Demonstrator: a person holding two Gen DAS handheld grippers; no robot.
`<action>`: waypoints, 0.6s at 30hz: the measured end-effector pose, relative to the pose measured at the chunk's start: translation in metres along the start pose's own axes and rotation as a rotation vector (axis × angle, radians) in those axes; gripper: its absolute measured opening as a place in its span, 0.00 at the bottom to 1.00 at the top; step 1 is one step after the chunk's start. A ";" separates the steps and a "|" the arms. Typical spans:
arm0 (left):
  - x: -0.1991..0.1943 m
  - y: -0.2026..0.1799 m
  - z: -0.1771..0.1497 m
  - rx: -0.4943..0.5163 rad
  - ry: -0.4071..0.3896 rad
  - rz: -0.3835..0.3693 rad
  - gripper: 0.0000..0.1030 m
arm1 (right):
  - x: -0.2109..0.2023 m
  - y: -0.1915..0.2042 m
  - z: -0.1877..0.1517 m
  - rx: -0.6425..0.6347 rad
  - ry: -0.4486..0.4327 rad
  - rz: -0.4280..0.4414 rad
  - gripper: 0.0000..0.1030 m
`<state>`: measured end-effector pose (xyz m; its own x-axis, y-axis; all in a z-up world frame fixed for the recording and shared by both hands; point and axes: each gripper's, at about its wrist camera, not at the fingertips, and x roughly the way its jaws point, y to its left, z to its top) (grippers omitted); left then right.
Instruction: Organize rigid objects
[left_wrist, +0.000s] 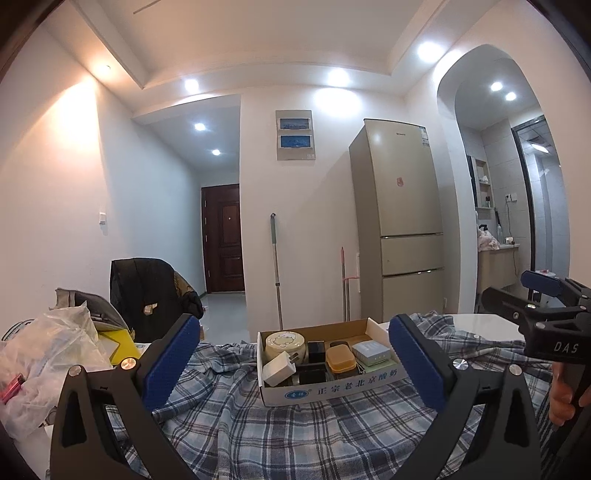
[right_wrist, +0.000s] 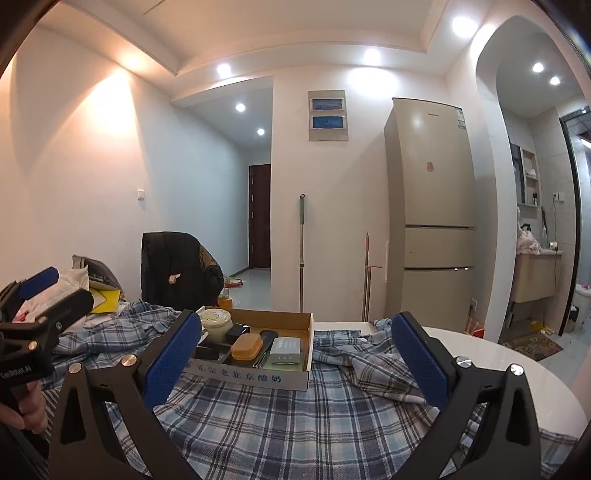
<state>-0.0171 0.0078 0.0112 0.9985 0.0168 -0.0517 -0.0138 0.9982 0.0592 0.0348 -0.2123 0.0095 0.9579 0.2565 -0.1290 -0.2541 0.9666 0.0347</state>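
A shallow cardboard box (left_wrist: 332, 391) (right_wrist: 255, 378) with blue print sits on a plaid cloth. Inside lie a round cream tin (left_wrist: 285, 344) (right_wrist: 216, 321), a white charger plug (left_wrist: 279, 367), black boxes (left_wrist: 316, 350) (right_wrist: 237, 332), an orange case (left_wrist: 340, 357) (right_wrist: 246, 346) and a grey-green box (left_wrist: 371, 352) (right_wrist: 286, 350). My left gripper (left_wrist: 293, 358) stands open just short of the box, nothing between its fingers. My right gripper (right_wrist: 295, 354) is open too, with the box between and beyond its blue pads. Each gripper shows at the edge of the other's view.
Blue plaid cloth (left_wrist: 295, 435) covers a white round table (right_wrist: 480, 354). Plastic bags (left_wrist: 48, 354), a yellow item (left_wrist: 118, 343) and a chair draped with a dark jacket (left_wrist: 151, 291) stand to the left. A fridge (right_wrist: 432, 206) and mop (right_wrist: 301, 251) stand by the far wall.
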 end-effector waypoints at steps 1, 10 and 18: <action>0.000 0.001 0.000 -0.001 0.001 0.002 1.00 | 0.000 -0.002 0.000 0.009 0.003 -0.002 1.00; 0.001 0.005 0.000 -0.026 0.003 0.032 1.00 | 0.001 -0.010 0.000 0.040 0.004 -0.015 1.00; 0.000 0.007 -0.001 -0.040 -0.003 0.035 1.00 | 0.001 -0.010 0.000 0.038 0.001 -0.014 1.00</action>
<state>-0.0169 0.0153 0.0104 0.9975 0.0516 -0.0473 -0.0507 0.9985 0.0206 0.0385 -0.2219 0.0094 0.9612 0.2429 -0.1311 -0.2353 0.9693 0.0705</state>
